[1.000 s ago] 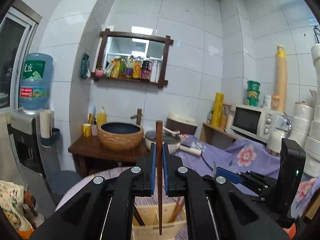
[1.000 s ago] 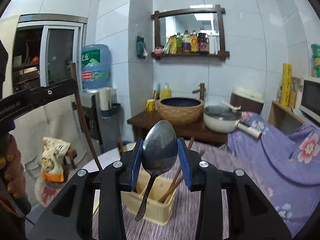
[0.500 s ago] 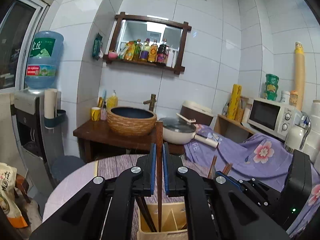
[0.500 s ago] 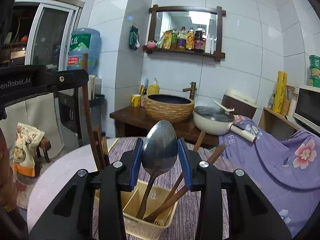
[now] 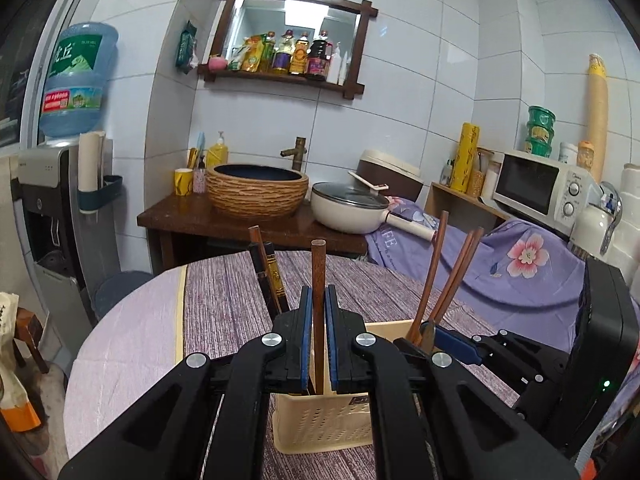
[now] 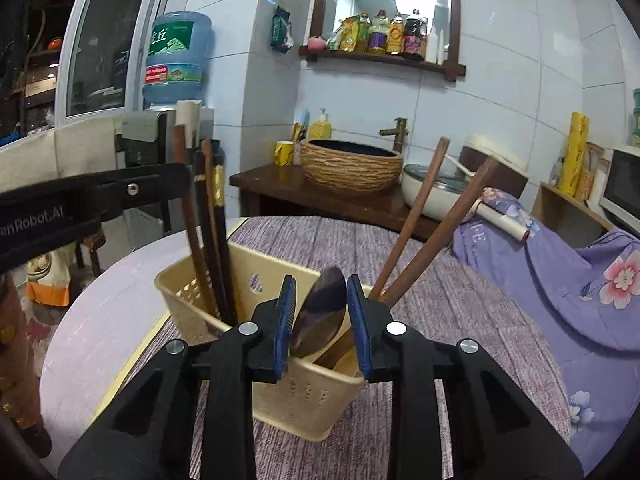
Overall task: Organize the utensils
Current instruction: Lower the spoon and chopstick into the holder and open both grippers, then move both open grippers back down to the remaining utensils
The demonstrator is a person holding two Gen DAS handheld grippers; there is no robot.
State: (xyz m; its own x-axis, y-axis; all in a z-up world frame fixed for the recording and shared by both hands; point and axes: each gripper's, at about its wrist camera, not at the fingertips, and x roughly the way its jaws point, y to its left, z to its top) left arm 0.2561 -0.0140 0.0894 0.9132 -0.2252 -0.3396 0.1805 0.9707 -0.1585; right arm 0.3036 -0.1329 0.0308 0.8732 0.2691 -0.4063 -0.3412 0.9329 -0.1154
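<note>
Left gripper (image 5: 319,334): clamped upright wooden chopstick (image 5: 318,280) over cream utensil basket (image 5: 320,424). Right gripper (image 6: 321,322): jaws closing, steel spoon (image 6: 320,312) between them, inside basket.

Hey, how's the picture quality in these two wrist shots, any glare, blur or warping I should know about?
Left wrist view: strong fisheye bending of the wall tiles, dark vignette corners, ceiling-light glare in the mirror; the held chopstick is sharp. Right wrist view: same warping, brighter glare in the mirror; the spoon looks slightly smeared, dim against the basket.
</note>
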